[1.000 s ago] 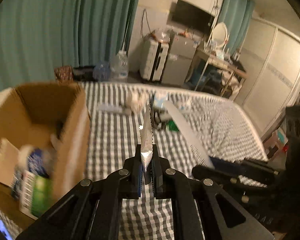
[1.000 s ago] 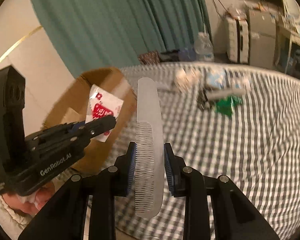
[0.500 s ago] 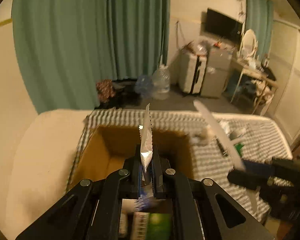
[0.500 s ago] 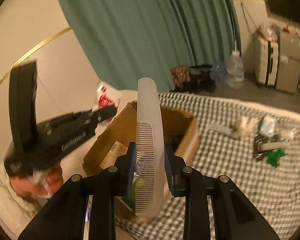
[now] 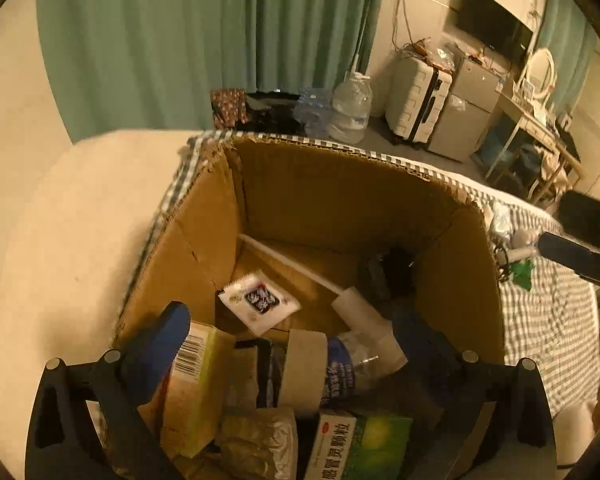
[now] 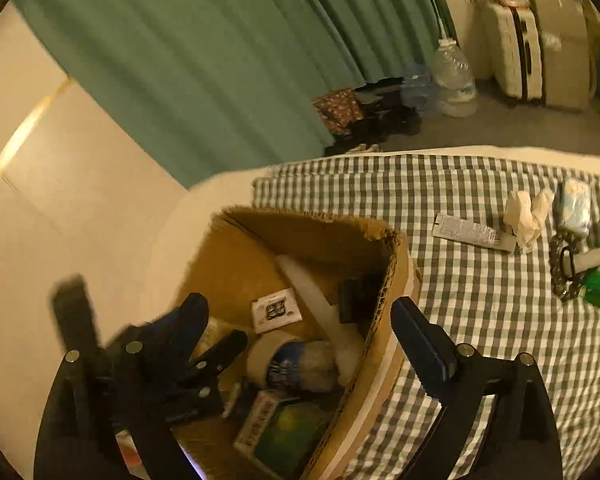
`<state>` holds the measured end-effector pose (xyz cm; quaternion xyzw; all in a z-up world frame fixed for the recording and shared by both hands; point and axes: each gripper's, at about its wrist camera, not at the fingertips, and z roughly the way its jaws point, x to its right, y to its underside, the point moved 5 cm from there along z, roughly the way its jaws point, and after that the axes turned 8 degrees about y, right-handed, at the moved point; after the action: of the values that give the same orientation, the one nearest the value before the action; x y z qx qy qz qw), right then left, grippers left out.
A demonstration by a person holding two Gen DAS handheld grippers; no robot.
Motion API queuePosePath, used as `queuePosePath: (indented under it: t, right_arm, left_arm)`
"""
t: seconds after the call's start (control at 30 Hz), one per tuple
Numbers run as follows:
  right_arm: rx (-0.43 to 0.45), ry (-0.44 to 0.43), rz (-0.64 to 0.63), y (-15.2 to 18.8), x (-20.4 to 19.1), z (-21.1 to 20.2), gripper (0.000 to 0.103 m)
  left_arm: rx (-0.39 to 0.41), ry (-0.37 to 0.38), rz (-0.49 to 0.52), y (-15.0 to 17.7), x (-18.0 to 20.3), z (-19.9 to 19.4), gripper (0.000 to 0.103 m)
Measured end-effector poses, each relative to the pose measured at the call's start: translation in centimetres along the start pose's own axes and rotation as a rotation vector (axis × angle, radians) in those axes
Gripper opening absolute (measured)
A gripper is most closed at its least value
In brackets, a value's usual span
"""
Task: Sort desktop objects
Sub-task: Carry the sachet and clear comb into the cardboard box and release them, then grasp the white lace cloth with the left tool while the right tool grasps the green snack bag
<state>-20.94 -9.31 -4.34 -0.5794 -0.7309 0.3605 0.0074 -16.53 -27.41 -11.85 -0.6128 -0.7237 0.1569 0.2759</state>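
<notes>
Sorting is judged to turn next on the clutter [image 6: 572, 240] left on the checked cloth [image 6: 480, 320], right of the box [image 6: 396, 304], nearer the right gripper [image 6: 300, 320], both it and the left gripper [image 5: 288, 332] being spread wide and empty.

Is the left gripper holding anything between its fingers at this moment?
No, the left gripper is open with nothing between its fingers, and the white sachet lies on the bottom of the cardboard box.
</notes>
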Motion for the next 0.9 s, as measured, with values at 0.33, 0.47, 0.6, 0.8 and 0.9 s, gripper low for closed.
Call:
queuePosePath:
  t: [0.33, 0.47, 0.6, 0.8, 0.9]
  right_arm:
    - [0.16, 0.137, 0.123, -1.1, 9.9, -11.1, 0.094]
    - [0.224, 0.206, 0.131, -1.3, 13.3, -16.6, 0.094]
    - [0.268, 0.255, 0.129, -0.3, 15.7, -21.4, 0.094]
    - [0.279, 0.317, 0.117, 1.8, 19.9, -23.8, 0.094]
    - [0.261, 0.316, 0.116, 2.4, 21.9, -23.2, 0.094]
  left_arm:
    - [0.059, 0.011, 0.08, -0.7, 6.8, -4.2, 0.103]
    - [0.118, 0.035, 0.15, -1.4, 11.9, -6.5, 0.103]
    - [0.142, 0.07, 0.185, -1.5, 17.4, -7.0, 0.103]
    - [0.111, 0.088, 0.226, 0.1, 23.4, -3.9, 0.103]
    - [0.067, 0.085, 0.229, 0.7, 25.1, -0.9, 0.103]
